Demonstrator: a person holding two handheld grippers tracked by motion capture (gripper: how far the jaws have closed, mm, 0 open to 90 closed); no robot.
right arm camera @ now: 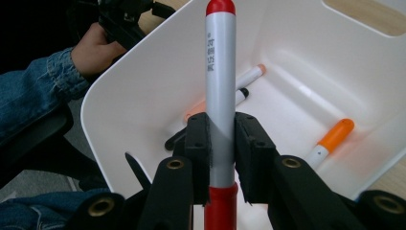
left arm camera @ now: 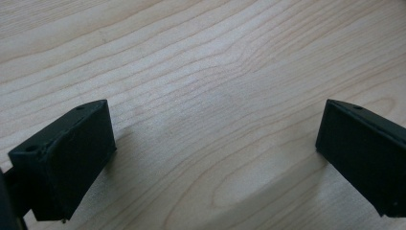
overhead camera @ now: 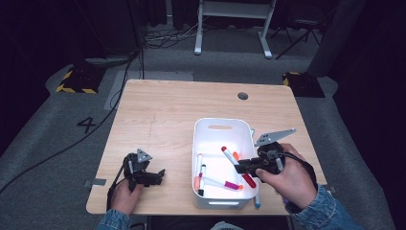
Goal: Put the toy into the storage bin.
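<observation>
Red marker (right arm camera: pixel 220 72) base cut off below

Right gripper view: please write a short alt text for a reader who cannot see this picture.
The right gripper is shut on a red-capped marker, gripping its grey barrel as it points into a white bin. Inside the bin lie an orange-capped marker and two more markers. At upper left, a hand in a denim sleeve holds the other gripper.

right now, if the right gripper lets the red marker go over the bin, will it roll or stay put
Likely rolls: the red marker looks round, smooth and stiff. The white bin walls should stop it, probably against the other markers. It seems light, pinched in the right gripper.
</observation>
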